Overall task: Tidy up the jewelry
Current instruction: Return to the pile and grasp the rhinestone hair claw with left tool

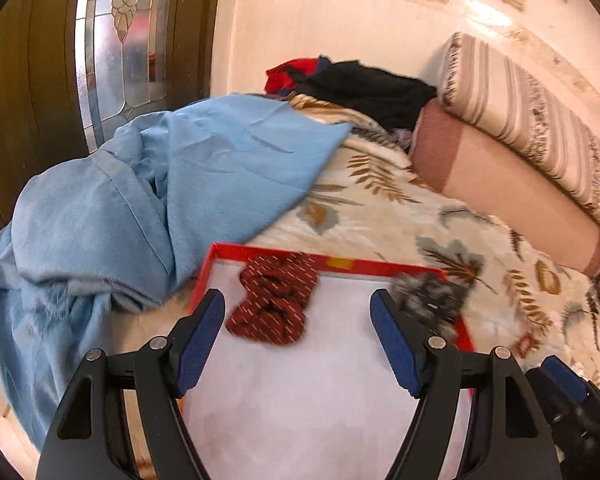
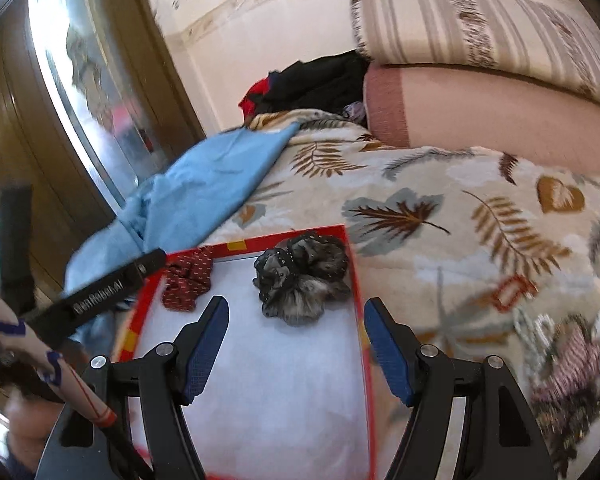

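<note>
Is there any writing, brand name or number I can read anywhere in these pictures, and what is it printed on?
"GenRobot.AI": pale letters along a black bar at the left of the right wrist view; slightly blurred, so the exact spelling is uncertain.
Yellow patches on the rim of the red box: no letters can be made out.
Blue marks on a pale, red-lined sleeve: too blurred to read.
Nothing else carries text.

A crumpled light-blue fabric sheet (image 1: 148,200) hangs over the left edge of the bed, whose leaf-printed cream blanket (image 1: 380,200) covers the top. At the far edge, a pink cylindrical bolster (image 2: 488,116) carries a striped beige pillow (image 2: 480,28). Beside them, in the far corner, lies a heap of black and red clothes (image 1: 352,84). A wooden door with a leaded glass pane (image 1: 116,40) stands left of the bed.
</note>
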Motion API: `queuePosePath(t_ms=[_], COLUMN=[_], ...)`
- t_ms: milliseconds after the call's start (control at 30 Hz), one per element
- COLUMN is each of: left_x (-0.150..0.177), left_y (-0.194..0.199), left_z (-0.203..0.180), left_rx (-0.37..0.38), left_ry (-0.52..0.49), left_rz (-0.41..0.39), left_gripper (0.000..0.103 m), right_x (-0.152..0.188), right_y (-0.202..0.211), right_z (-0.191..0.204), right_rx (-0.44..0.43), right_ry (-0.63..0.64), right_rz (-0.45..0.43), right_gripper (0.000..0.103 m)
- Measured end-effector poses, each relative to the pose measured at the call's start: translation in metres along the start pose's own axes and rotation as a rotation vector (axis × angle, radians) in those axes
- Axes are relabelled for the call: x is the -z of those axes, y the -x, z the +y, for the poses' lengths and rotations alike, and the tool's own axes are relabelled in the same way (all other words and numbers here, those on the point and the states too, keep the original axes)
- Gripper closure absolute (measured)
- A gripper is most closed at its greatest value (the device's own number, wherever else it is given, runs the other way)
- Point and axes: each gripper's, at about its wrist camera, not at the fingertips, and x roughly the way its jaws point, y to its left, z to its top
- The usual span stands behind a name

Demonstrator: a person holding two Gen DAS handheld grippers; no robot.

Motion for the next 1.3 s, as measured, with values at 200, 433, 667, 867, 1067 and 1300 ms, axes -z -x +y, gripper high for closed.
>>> queuePosePath(t_ms=[200, 433, 667, 867, 1067, 1300], left_x=[0.036, 0.087, 0.127, 0.156, 0.166, 0.185], left_y=[0.038, 0.076, 0.099, 0.106, 0.109, 0.085], left_z=[-0.039, -0.095, -0.158, -0.199, -0.240, -0.301], left_rx=[0.056, 0.158, 0.265, 0.318, 0.444, 0.543], left_ry=[-0.073, -0.167, -0.306, -0.439, -0.643, -0.982], left_rz=[-0.064, -0.072, -0.034, -0.018, -0.019, -0.012], left_gripper=[0.027, 0.027, 0.026, 0.026, 0.019, 0.015], right_x=[0.026, 0.059, 0.079, 0.090, 0.090, 0.093], right_y=[0.065, 0.129, 0.184, 0.215, 0.221, 0.229], right_z=[-0.032, -0.087, -0.163, -0.225, -0.260, -0.261], right_rx=[0.019, 0.077, 0.159, 0.214, 0.114, 0.108], right_ry=[-0.032, -0.088, -0.207, -0.330, -0.497, -0.461], right_rz=[-0.041, -0.082, -0.153, -0.223, -0.232, -0.252], right_gripper=[0.028, 0.028, 0.028, 0.028, 0.028, 0.028])
